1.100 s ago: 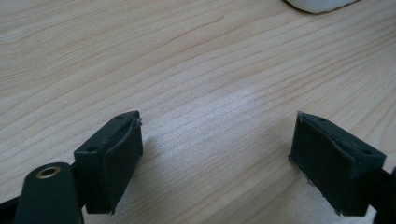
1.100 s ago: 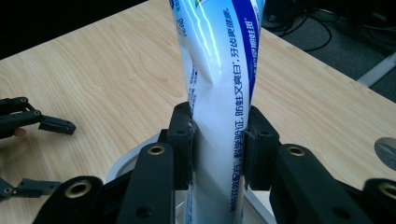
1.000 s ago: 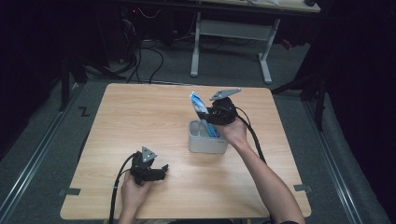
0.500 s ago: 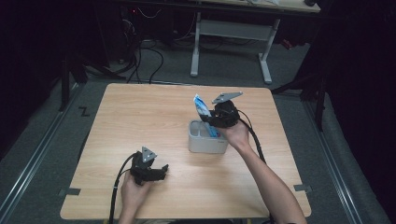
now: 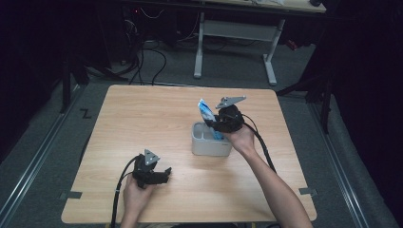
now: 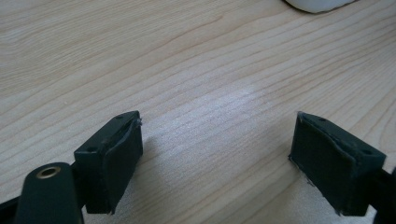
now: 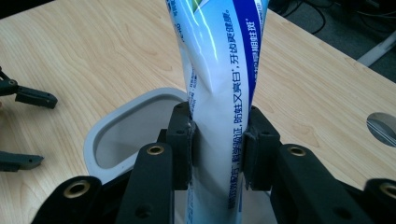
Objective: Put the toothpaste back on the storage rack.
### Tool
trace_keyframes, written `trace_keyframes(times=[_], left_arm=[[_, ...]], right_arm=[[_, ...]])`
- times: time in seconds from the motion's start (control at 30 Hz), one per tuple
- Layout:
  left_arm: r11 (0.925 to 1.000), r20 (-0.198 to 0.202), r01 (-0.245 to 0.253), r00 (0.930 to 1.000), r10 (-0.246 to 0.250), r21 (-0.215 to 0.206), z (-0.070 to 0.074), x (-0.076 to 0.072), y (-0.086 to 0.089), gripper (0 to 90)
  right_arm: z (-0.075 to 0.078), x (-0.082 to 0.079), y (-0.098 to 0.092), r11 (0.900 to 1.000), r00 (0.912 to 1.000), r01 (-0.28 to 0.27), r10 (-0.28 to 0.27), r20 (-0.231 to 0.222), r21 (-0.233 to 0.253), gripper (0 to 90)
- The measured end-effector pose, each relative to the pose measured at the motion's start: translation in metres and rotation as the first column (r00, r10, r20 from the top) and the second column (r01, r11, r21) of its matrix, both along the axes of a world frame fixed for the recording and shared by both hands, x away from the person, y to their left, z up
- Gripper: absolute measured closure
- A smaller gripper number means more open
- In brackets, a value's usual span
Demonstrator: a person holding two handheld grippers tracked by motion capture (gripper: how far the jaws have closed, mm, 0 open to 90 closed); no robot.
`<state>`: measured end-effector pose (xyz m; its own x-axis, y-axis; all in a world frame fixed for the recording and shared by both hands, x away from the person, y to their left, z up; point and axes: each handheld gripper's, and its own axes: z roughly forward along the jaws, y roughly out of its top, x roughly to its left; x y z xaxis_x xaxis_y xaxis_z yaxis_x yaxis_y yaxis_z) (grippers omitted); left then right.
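The wooden table carried a grey holder near its middle. Over the holder's right side, the right gripper had its jaws clamped on a blue-and-white toothpaste tube, which stood nearly upright with its lower end inside the holder (its cap was hidden). To seat it well, the tube probably needed lowering straight down before letting go. The left gripper rested near the table's front edge, jaws wide apart, holding nothing.

You work at a light wooden table on grey floor. Beyond its far edge stands a white-legged desk, with dark cables beside it.
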<state>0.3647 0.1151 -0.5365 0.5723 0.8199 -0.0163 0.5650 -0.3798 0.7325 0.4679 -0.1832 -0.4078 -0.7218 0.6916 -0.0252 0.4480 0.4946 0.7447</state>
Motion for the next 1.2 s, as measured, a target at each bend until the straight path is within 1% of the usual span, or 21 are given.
trace_keyframes(times=[0.1,0.23,0.43,0.6,0.7,0.8,0.97,1.07,1.2], left_arm=[[1.0,0.0,0.001,1.0,-0.001,0.002,0.0,0.0,0.0,17.0],[1.0,0.001,0.001,1.0,-0.001,0.002,0.0,0.0,0.0,17.0],[1.0,0.002,0.001,1.0,-0.001,0.002,0.0,0.0,0.0,17.0],[1.0,0.001,0.001,1.0,-0.001,0.002,0.0,0.0,0.0,17.0],[1.0,0.001,0.001,1.0,-0.001,0.002,0.0,0.0,0.0,17.0],[1.0,0.001,0.0,1.0,0.0,0.002,0.0,0.0,0.0,17.0],[1.0,0.0,0.0,1.0,0.0,0.0,0.0,0.0,0.0,17.0],[1.0,0.0,0.0,1.0,0.0,0.0,0.0,0.0,0.0,17.0],[1.0,0.0,0.001,1.0,-0.001,0.002,0.0,0.0,0.0,17.0]], right_arm=[[-0.002,-0.001,-0.002,1.0,1.0,0.001,-0.001,-0.002,0.003,68.2],[-0.006,-0.002,-0.008,0.999,0.9996,0.018,-0.018,-0.021,0.042,68.1],[-0.008,-0.003,-0.009,0.999,0.9995,0.016,-0.016,-0.027,0.033,67.7],[-0.009,-0.005,-0.009,0.999,0.9997,0.012,-0.012,-0.02,0.032,67.3],[-0.009,-0.005,-0.008,0.999,0.9995,0.014,-0.013,-0.027,0.038,66.1],[-0.009,-0.005,-0.006,0.999,0.9997,0.01,-0.009,-0.024,0.037,64.9],[-0.006,-0.007,-0.005,0.998,0.9998,0.011,-0.011,-0.014,0.057,58.6],[-0.004,-0.008,-0.008,0.997,0.9996,0.019,-0.017,-0.024,0.069,55.0],[-0.001,-0.01,-0.013,0.996,0.9996,0.018,-0.016,-0.022,0.085,51.9]])
